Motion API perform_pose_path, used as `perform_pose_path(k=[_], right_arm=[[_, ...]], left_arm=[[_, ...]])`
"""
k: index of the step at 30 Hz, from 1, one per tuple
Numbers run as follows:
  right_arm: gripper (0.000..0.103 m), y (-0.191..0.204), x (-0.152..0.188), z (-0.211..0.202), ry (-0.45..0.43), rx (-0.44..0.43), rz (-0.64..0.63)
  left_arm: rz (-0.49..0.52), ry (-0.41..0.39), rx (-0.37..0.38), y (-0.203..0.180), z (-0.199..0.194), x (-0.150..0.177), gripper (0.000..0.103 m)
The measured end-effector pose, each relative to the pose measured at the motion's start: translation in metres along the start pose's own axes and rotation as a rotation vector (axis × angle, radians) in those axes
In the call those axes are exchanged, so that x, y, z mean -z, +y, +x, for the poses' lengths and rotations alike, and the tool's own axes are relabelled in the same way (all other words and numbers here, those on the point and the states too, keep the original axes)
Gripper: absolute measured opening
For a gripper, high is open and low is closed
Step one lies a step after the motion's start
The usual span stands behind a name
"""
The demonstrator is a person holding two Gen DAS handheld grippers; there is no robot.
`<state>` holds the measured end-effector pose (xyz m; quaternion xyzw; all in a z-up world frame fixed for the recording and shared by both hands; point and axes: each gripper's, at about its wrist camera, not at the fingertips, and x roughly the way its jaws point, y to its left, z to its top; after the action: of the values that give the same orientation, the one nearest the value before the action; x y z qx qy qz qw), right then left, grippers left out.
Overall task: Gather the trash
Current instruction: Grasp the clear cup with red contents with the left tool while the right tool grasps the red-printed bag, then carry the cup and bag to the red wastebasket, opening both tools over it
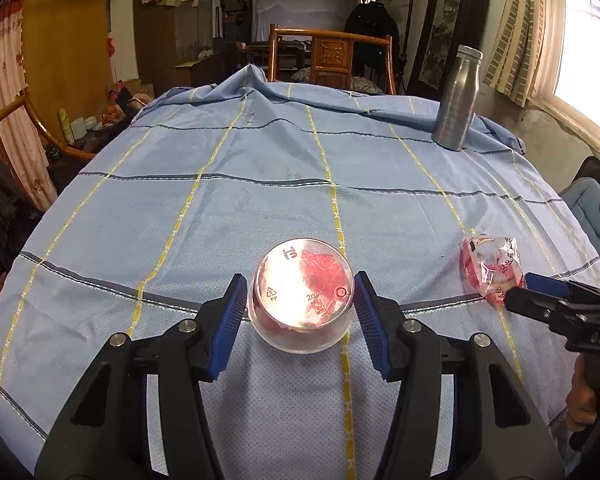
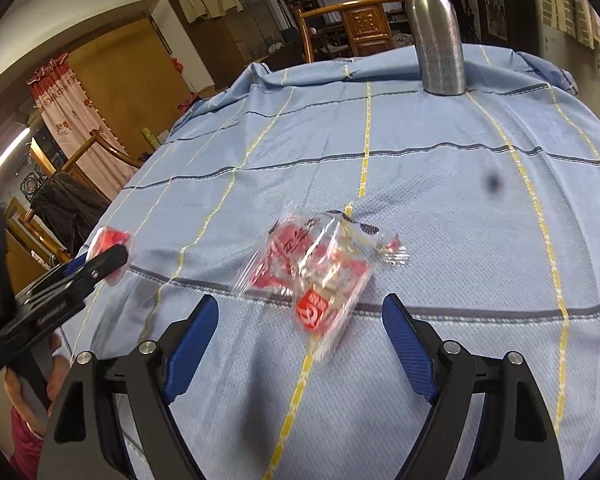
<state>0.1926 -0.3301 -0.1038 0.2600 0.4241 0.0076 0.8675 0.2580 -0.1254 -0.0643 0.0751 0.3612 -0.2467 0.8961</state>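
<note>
A clear plastic cup (image 1: pixel 304 292) with red scraps inside lies tipped, its base turned toward the left wrist camera. My left gripper (image 1: pixel 300 280) is shut on it, a blue pad pressed on each side. In the right wrist view the cup (image 2: pixel 110 246) shows as a red patch beside the left gripper (image 2: pixel 100 264) at the left edge. A crumpled clear-and-red wrapper (image 2: pixel 316 272) lies on the blue checked tablecloth (image 2: pixel 460 240), just ahead of my right gripper (image 2: pixel 300 300), which stands open. The wrapper's near end reaches between the fingertips without touching them. The left wrist view shows the wrapper (image 1: pixel 492 268) with the right gripper (image 1: pixel 528 292) right behind it.
A tall metal bottle (image 1: pixel 456 100) stands upright at the far right of the table, also seen as the bottle (image 2: pixel 438 36). A wooden chair (image 1: pixel 332 56) stands beyond the far edge. The cloth is rucked up at the back. A person's hand (image 1: pixel 584 396) holds the right gripper.
</note>
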Motion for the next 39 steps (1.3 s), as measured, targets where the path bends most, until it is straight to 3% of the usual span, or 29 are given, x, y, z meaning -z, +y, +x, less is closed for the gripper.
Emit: perform_pose_path(k=[8, 9, 11, 12, 17, 27, 39], right_arm=[[0.082, -0.006, -0.007, 0.017, 0.013, -0.009, 0.043], [0.064, -0.003, -0.007, 0.019, 0.016, -0.011, 0.019], [0.040, 0.000, -0.007, 0.016, 0.003, -0.029, -0.007], [0.020, 0.004, -0.008, 0.009, -0.030, -0.041, -0.026], [0.019, 0.025, -0.006, -0.023, -0.162, -0.060, -0.128], [0.019, 0.037, -0.003, -0.038, -0.178, -0.095, -0.173], [0.020, 0.066, 0.018, -0.076, -0.240, -0.225, -0.210]], left_arm=[[0.014, -0.016, -0.008, -0.002, -0.004, 0.000, 0.055], [0.015, -0.018, -0.010, -0.002, -0.004, 0.000, 0.055], [0.017, -0.022, -0.010, -0.002, -0.005, 0.000, 0.055], [0.018, -0.024, -0.012, -0.002, -0.006, 0.000, 0.055], [0.021, -0.044, -0.033, -0.002, -0.010, 0.001, 0.055], [0.010, -0.097, -0.087, 0.001, -0.030, 0.004, 0.055], [-0.008, -0.172, -0.196, 0.005, -0.111, 0.033, 0.054]])
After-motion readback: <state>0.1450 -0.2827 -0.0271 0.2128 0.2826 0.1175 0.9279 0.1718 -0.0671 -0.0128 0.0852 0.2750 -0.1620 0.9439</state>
